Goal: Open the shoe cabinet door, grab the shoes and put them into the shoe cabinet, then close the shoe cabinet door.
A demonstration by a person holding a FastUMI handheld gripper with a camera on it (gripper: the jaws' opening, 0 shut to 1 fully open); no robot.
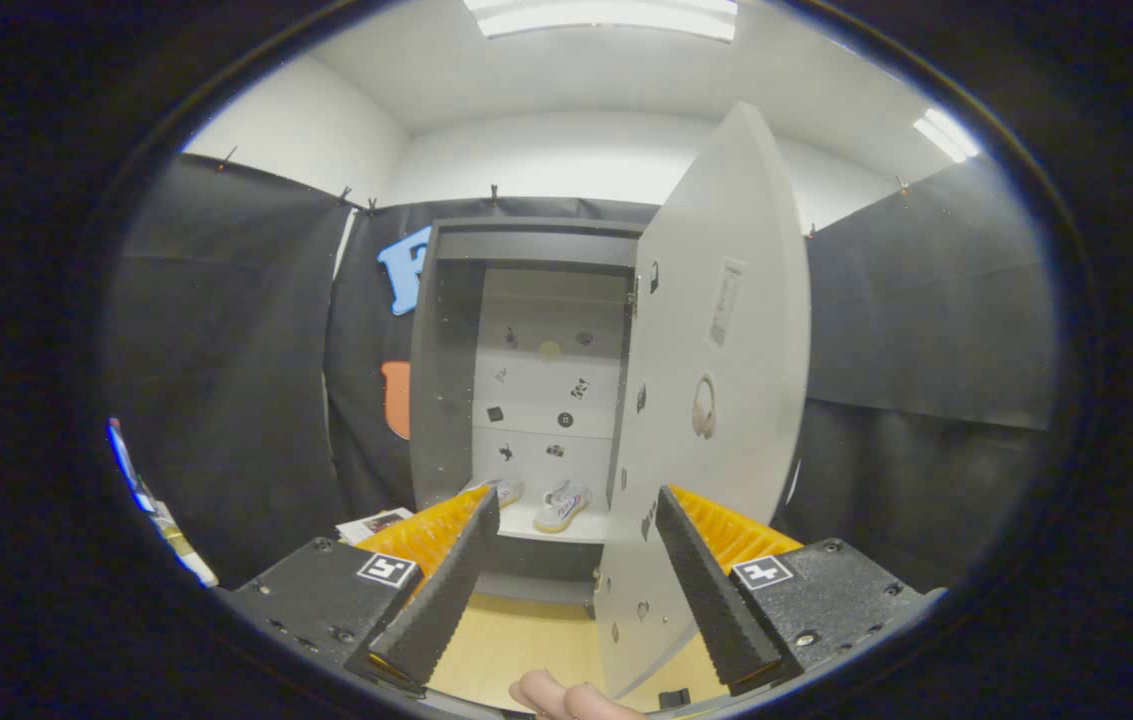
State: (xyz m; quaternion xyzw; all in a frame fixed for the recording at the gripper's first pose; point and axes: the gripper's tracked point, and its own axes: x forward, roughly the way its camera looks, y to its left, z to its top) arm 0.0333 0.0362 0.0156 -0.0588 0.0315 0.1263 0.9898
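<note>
The grey shoe cabinet (446, 380) stands ahead against the booth wall, its interior showing. Its door (716, 400) is swung out towards me on the right, edge-on near the right finger. Two white shoes (562, 505) sit side by side on the cabinet's bottom shelf (571, 528), one partly hidden behind the left finger. My gripper (576, 515) is open, fingers spread wide with nothing between them; the door's free edge passes just inside the right finger without being pinched. The shoes lie beyond the fingertips.
Small stickers dot the cabinet's back panels and the door's inner face. A paper sheet (373, 523) lies on the floor left of the cabinet. Light wooden floor (526, 640) shows below. A person's fingertips (566, 698) show beneath the gripper.
</note>
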